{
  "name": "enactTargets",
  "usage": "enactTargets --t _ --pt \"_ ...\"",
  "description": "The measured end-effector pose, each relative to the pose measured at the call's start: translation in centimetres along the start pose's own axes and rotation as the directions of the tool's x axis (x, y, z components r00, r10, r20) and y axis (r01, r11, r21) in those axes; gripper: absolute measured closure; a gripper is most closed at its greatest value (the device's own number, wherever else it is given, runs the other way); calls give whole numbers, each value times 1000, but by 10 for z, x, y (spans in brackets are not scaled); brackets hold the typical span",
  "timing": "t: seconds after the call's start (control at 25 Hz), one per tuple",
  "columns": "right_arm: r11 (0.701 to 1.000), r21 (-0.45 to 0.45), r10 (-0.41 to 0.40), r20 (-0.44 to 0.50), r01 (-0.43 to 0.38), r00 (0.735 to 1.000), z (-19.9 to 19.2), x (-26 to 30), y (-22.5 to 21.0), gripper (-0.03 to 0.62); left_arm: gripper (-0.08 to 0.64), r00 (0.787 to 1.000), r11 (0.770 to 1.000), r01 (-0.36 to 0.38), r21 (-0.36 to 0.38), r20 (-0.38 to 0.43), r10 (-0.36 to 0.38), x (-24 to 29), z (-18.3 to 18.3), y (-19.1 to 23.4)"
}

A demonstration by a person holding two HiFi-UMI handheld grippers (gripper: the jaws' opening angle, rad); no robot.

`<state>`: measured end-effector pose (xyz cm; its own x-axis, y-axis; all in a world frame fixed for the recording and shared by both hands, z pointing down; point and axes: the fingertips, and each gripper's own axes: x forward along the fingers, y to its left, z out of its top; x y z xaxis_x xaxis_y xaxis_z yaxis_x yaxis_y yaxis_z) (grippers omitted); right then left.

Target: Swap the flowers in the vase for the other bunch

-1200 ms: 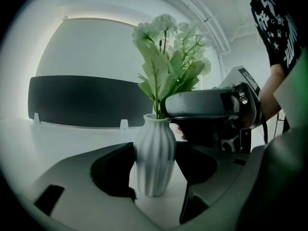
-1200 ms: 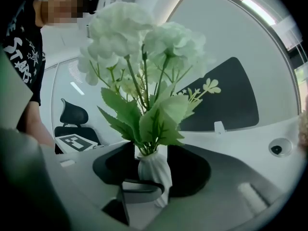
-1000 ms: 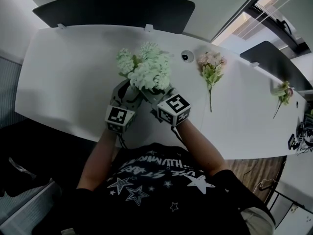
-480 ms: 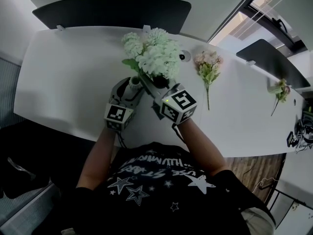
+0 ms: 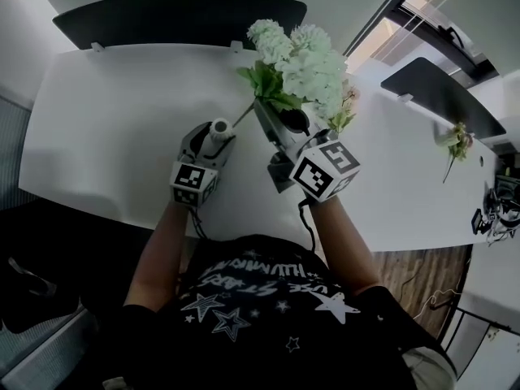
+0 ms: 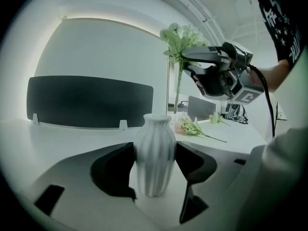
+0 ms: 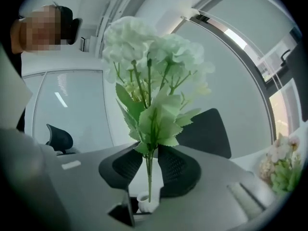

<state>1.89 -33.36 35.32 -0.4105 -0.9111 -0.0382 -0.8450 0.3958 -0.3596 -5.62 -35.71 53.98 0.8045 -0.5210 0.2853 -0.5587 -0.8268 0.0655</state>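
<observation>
Right hand-held gripper (image 7: pixel 149 162): jaws narrowed to a slim gap and clamped on the green stems (image 7: pixel 148 177) of the white bunch (image 5: pixel 301 63). They have just been closing, with those stems between them.

Change noted: a second ago the white bunch stood low, its heads just over the vase and both tools. It now rides high and towards the far right of the tabletop (image 5: pixel 106 120). In the left gripper view the stem tips appear to hang just above and beside the vase mouth. Judgement: the old flowers are out of the vase, or very nearly so.

Left hand-held gripper (image 6: pixel 154 167): jaws set wide, one against each flank of the vase (image 6: pixel 155 134). The white ribbed vase stands upright on the tabletop, steadied, and appears not to have moved.

Pink bunch (image 6: pixel 192 127): lies flat on the tabletop to the right, well apart from the vase and untouched. A further small sprig (image 5: pixel 455 140) lies near the far right end.

Assessment: removal is effectively done. Setting the white bunch aside and fetching the pink one remain outstanding.
</observation>
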Motion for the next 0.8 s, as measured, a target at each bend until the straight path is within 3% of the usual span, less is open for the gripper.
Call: enactTargets --t 0.24,0.4,0.6,0.8 --pt "996 -7 -95 -58 94 994 -4 -32 -24 495 281 1000 1000 13 -20 23 -13 0 6 -1" --pt "985 6 -170 -155 173 973 -29 -54 -44 495 281 1000 1000 11 -22 24 -11 0 7 -3" --pt "961 44 -245 -326 273 913 -74 -73 -72 495 281 1000 1000 1 -14 9 -1 1 1 -1" --pt "940 4 -294 -498 341 816 -116 -89 -90 495 281 1000 1000 2 -15 4 -2 1 1 -3"
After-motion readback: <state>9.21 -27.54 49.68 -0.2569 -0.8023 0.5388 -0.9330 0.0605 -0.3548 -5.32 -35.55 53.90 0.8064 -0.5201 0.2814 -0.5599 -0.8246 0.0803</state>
